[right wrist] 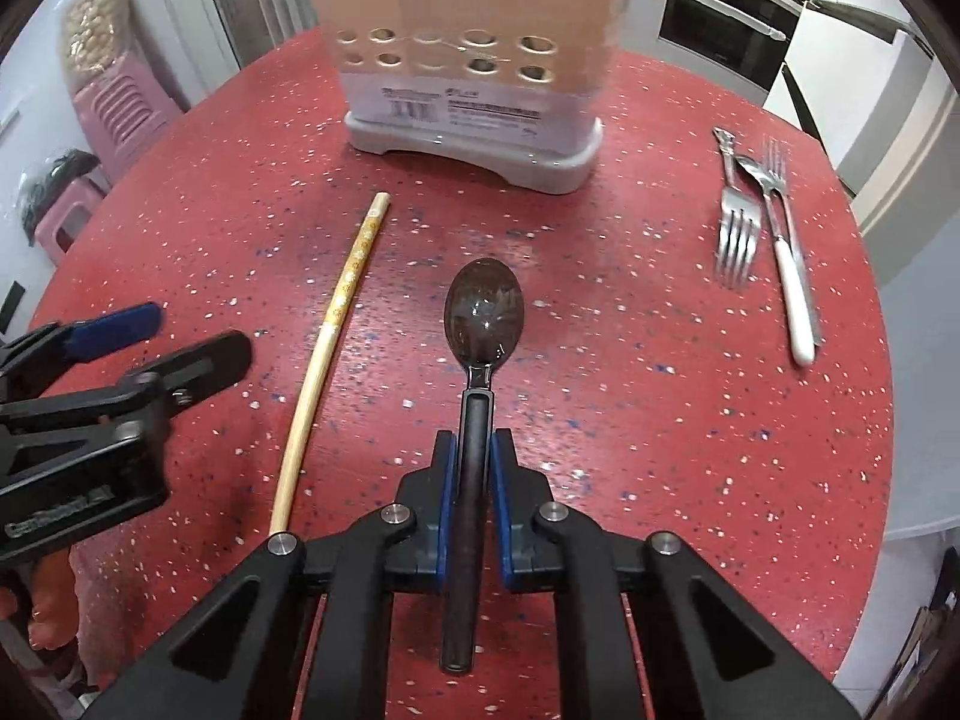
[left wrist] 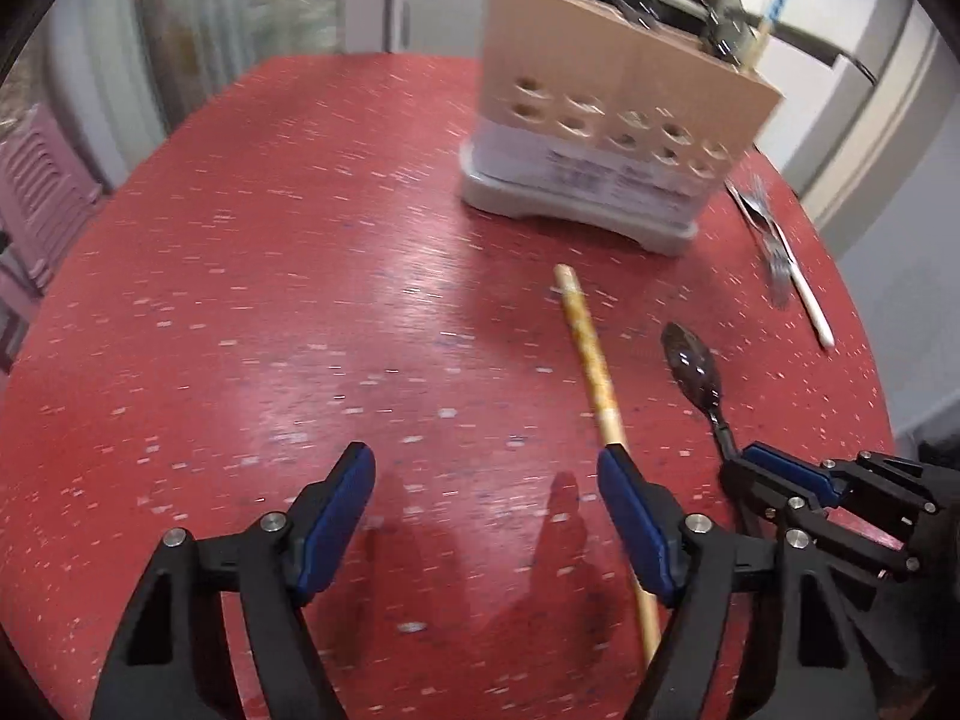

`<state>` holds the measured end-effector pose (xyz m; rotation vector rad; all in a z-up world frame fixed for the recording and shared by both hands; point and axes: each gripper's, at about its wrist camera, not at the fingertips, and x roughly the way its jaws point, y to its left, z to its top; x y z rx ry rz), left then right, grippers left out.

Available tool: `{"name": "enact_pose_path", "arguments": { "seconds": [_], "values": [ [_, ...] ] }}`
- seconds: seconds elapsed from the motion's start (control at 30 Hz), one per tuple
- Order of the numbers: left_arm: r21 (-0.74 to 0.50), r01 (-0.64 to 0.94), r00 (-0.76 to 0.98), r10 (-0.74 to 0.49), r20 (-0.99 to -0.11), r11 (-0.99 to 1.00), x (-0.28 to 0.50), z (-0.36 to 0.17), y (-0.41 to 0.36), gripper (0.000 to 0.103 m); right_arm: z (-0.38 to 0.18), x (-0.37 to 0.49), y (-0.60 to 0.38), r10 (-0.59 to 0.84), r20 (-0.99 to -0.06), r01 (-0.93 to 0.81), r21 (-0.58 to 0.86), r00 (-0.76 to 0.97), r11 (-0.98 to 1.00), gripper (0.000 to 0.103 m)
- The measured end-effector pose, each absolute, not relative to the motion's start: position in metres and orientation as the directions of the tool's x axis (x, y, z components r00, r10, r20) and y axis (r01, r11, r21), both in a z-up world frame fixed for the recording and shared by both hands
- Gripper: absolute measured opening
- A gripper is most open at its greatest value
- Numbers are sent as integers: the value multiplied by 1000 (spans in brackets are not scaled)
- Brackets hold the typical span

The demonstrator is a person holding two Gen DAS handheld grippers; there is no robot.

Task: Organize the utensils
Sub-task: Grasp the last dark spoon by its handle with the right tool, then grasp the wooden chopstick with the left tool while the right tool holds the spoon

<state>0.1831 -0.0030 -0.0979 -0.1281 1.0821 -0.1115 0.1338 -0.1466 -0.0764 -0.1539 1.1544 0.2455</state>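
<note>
- Round red speckled tabletop (right wrist: 630,396) carrying everything.
- Right gripper (right wrist: 471,450), black with blue pads, clamped on the handle of a dark brown plastic spoon (right wrist: 483,312); bowl pointing toward the far edge, lying near the tabletop's middle.
- Left gripper (left wrist: 486,480) with fingers spread wide, nothing between them, hovering above bare red surface near the close edge.
- Long pale wooden chopstick (right wrist: 336,324) with a patterned end, lying just left of the spoon, passing under the left gripper's right finger (left wrist: 636,516).
- Beige perforated utensil holder (right wrist: 474,48) on a grey base, standing upright at the far edge, handles sticking out of its top.
- Metal fork (right wrist: 735,228) and white-handled utensil (right wrist: 792,294) lying side by side near the right edge, touching a metal spoon (right wrist: 753,167).
</note>
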Motion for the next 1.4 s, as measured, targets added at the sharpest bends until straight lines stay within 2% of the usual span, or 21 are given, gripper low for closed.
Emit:
{"name": "enact_pose_path", "arguments": {
  "seconds": [0.1,0.47,0.7,0.9,1.1,1.13,1.17,1.3,1.37,1.4],
  "values": [
    [-154,47,426,-159,-891,987,194,-104,-18,89,-76,134,-150,115,-917,-265,11,382,964,12],
    [-20,113,376,-61,-925,993,225,-105,-56,89,-78,142,-162,151,-926,-277,54,345,959,12],
    [-16,114,377,-58,-924,993,224,-103,-64,89,-79,147,-166,170,-929,-262,84,328,961,13],
    [-16,115,376,-58,-925,993,221,-104,-61,89,-79,159,-164,179,-940,-250,106,290,963,25],
    [-14,119,371,-58,-927,993,224,-105,-60,89,-78,164,-160,160,-949,-259,88,272,962,24],
    [-14,122,368,-59,-928,992,224,-105,-60,88,-78,164,-159,151,-950,-267,77,272,961,21],
    [-16,127,364,-62,-929,992,225,-105,-61,86,-79,163,-156,136,-952,-275,59,272,960,13],
    [-14,158,343,-68,-937,987,229,-103,-67,71,-79,163,-159,140,-954,-288,60,264,956,11],
    [-13,202,330,-81,-941,979,230,-100,-75,44,-79,162,-162,142,-954,-287,63,264,956,11],
    [-24,214,322,-93,-942,976,230,-100,-77,33,-79,162,-164,146,-953,-284,67,265,956,11]
  ]
}}
